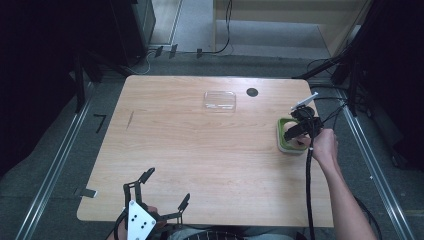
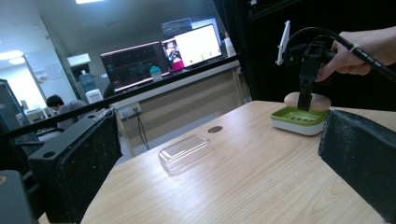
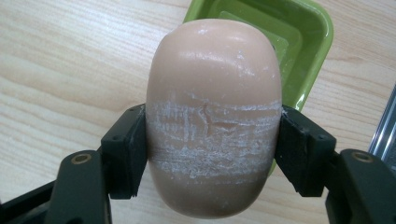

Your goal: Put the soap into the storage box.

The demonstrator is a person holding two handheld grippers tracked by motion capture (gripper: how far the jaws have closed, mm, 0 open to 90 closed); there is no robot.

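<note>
A peach-coloured bar of soap, scuffed white across its middle, sits between the jaws of my right gripper, which is shut on it. Behind the bar lies a green soap dish with a white base. In the high view that dish rests near the table's right edge, with the right gripper over it. From the left gripper view the soap hangs just over the dish; whether they touch is unclear. My left gripper is open at the front left edge, holding nothing.
A clear plastic lid lies flat at the table's far middle, also visible as the clear lid in the left gripper view. A black round grommet sits beside it. Cables trail off the table's right side.
</note>
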